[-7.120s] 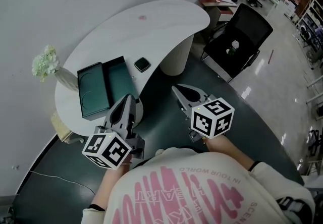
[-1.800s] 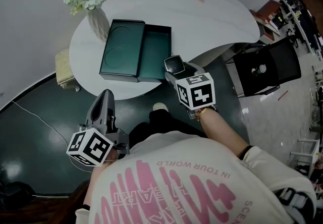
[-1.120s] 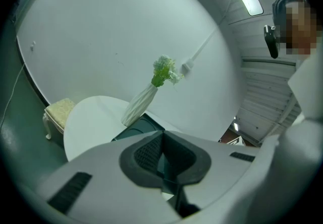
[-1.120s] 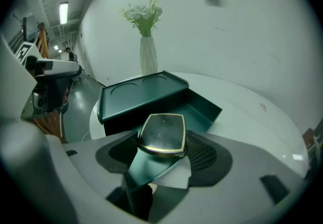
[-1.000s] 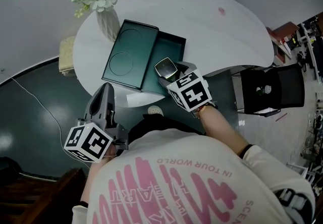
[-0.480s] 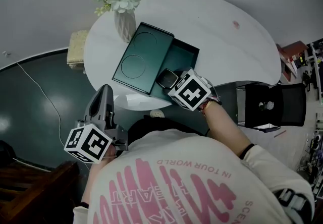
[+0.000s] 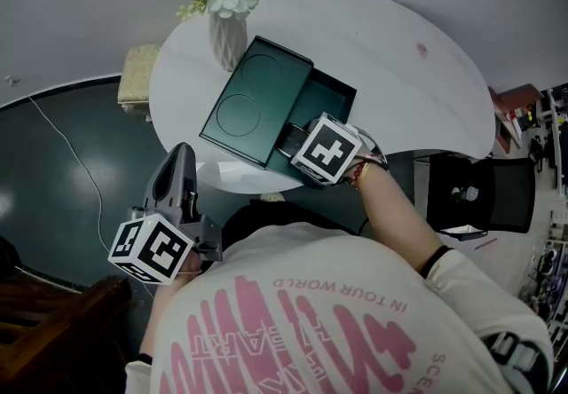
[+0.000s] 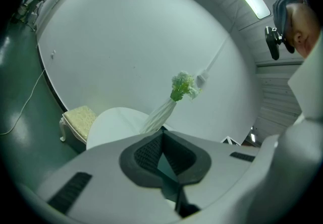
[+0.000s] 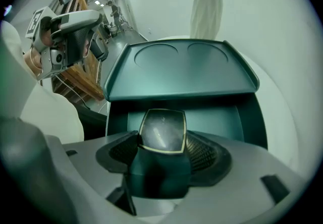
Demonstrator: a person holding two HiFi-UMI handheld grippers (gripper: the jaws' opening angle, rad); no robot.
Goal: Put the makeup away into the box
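An open dark green box (image 7: 330, 101) lies on the white table (image 7: 390, 37), its lid (image 7: 253, 99) folded out to the left. My right gripper (image 7: 295, 138) points steeply down over the box's near edge, shut on a dark compact with a gold rim (image 7: 290, 137). In the right gripper view the compact (image 9: 162, 130) sits between the pads (image 9: 204, 152), just above the box's inside (image 9: 219, 119), with the lid (image 9: 181, 69) behind. My left gripper (image 7: 180, 160) hangs off the table's near left with its jaws together, nothing in them; the left gripper view shows its jaws (image 8: 162, 143) the same way.
A white ribbed vase of pale flowers (image 7: 226, 24) stands right behind the lid. A cushioned stool (image 7: 138, 73) is left of the table, and a black office chair (image 7: 470, 197) right of it. A cable (image 7: 62, 148) runs over the dark floor.
My right gripper has gone down and forward with the compact, rolling as it went, from the table's near edge to just over the box. The left gripper has stayed nearly still.
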